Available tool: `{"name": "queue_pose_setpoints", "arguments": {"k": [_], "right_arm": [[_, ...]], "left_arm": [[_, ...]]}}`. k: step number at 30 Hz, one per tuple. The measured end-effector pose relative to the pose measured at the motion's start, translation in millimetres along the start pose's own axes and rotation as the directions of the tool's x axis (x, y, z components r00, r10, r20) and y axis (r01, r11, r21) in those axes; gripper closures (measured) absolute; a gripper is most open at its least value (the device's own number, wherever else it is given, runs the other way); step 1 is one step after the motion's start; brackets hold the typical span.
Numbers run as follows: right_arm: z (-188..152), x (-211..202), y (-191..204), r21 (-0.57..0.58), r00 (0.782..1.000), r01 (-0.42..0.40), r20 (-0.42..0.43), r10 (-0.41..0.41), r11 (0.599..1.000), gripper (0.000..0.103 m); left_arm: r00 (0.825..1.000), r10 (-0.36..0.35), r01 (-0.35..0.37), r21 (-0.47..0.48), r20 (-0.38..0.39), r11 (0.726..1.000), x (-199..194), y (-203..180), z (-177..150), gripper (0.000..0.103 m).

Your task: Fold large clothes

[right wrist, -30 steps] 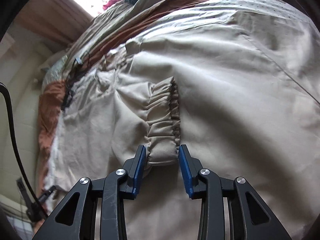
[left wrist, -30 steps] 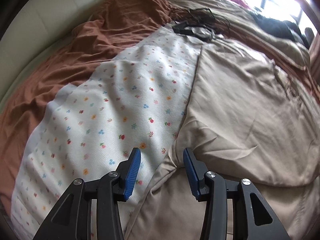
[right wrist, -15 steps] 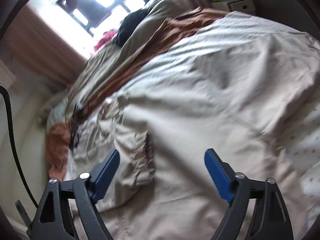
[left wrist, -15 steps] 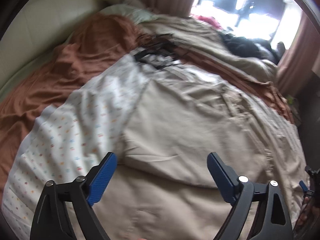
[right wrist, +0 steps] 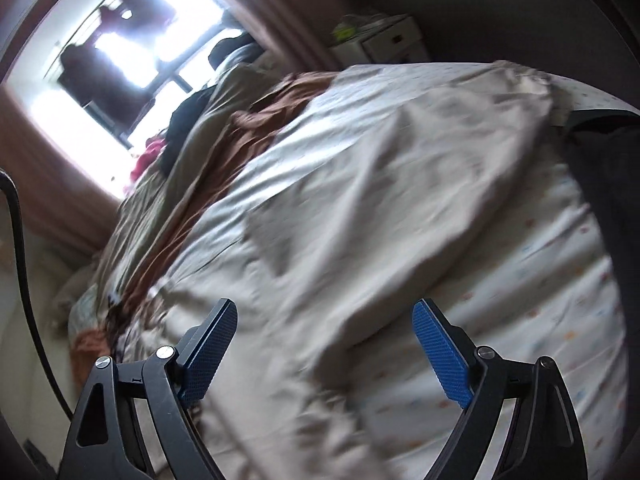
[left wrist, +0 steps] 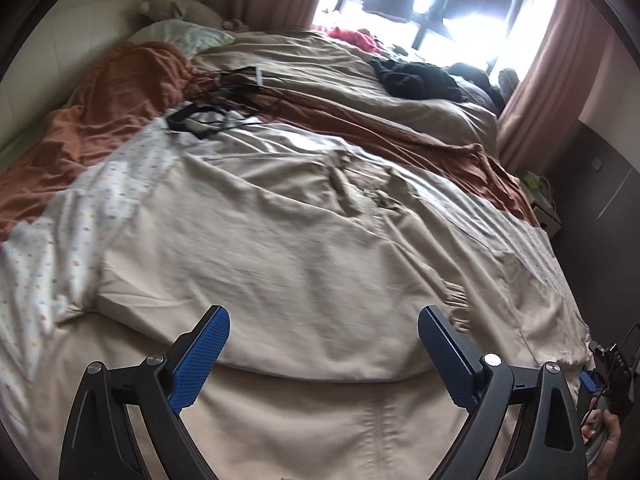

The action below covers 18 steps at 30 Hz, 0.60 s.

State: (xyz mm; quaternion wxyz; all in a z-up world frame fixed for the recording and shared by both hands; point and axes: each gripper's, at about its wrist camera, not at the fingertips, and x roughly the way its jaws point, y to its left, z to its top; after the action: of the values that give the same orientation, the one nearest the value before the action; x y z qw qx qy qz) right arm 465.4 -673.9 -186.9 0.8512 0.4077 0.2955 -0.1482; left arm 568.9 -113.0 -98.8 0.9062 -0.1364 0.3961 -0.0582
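In the left wrist view, the left gripper [left wrist: 323, 338] is wide open and holds nothing. The big beige garment [left wrist: 288, 248] lies folded flat on the bed, just past the blue pads. A white flowery sheet [left wrist: 52, 240] sits under it on the left. Black cables [left wrist: 216, 104] lie far back. No writing can be read.

In the right wrist view, the right gripper [right wrist: 324, 336] is open, its jaws closing a little, with nothing between them. The blurry beige garment [right wrist: 360, 216] lies beyond.
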Motion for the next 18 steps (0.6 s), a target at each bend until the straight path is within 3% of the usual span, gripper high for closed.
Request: {"name": "queue_pose_setpoints", "arguments": {"k": [8,12,18], "right_arm": [[26,-2,-57,0.083,0.999,0.006,0.044,-0.01,0.997,0.038],[30,10,-80,0.129,1.0,0.011,0.024,-0.015,0.992,0.056],[32,25,-103,0.177,1.0,-0.003,0.001,0.003,0.984,0.067]], "left_arm": [[0.998,-0.02,0.021,0.033,-0.053,0.999,33,-43,-24,0.007],[0.997,-0.022,0.024,0.023,-0.067,0.999,45,-52,-31,0.007],[0.997,-0.005,0.004,-0.023,-0.074,1.0,59,-51,-42,0.007]]}}
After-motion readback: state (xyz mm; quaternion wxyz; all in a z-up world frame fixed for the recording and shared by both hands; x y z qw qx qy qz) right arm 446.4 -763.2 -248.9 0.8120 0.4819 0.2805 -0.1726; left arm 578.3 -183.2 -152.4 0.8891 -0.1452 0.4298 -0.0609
